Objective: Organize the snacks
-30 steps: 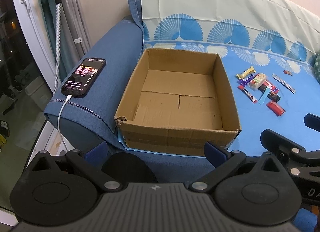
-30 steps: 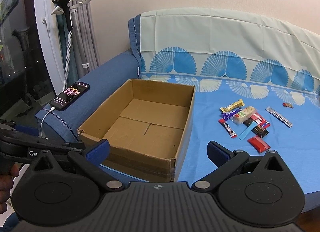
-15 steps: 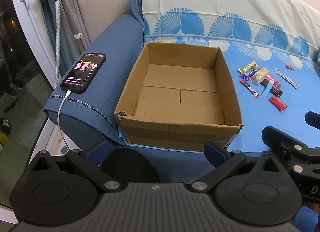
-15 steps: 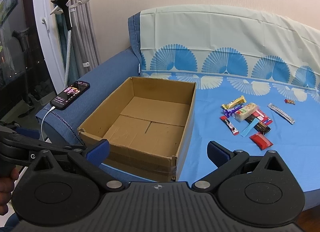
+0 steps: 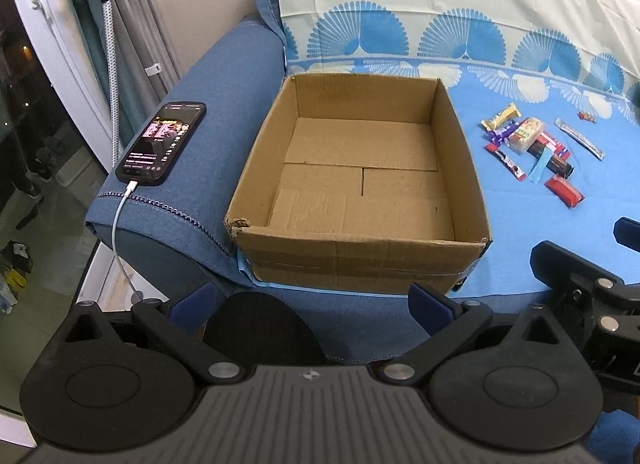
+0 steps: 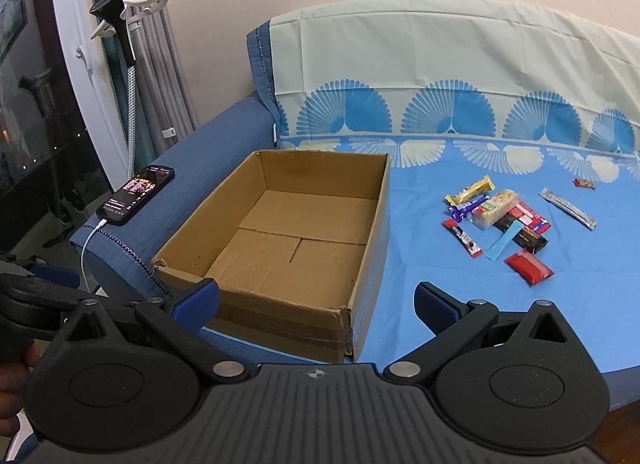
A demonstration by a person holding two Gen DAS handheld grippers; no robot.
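Left of frame, the phone (image 6: 136, 193) charges on the sofa arm; centre, the cardboard box (image 6: 280, 240) sits empty. Right claw (image 6: 316, 306) hangs spread wide, left claw (image 5: 312, 304) likewise, both holding nothing. Upper right, well beyond the right claw, lie the snack packets (image 6: 504, 220): light, crinkly, probably slippery. Pinch the red packet (image 6: 529, 266) across its middle.

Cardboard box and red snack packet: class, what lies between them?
Only bare blue sheet separates the cardboard box from the red snack packet, shown in the right wrist view.
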